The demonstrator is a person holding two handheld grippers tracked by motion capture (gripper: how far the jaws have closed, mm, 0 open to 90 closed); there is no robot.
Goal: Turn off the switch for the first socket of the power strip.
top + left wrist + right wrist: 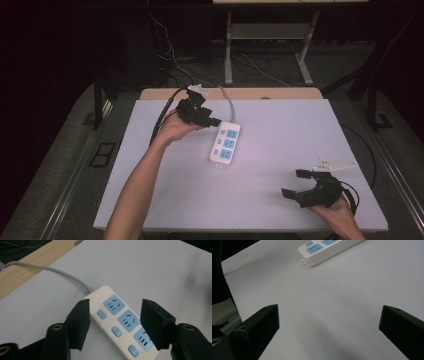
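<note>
White desk (pixel 280 150): power strip (pixel 225 143) approach.
Left hand-held gripper (pixel 113 323) straddles strip, half-open, not gripping; right hand-held gripper (pixel 295 184) waits open.

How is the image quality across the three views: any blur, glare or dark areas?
High view: soft, table evenly lit, surroundings very dark. Left gripper view: power strip sharp, near jaws slightly soft, a faint shadow at right. Right gripper view: jaws blurred, soft shadows on the table, no glare.
</note>
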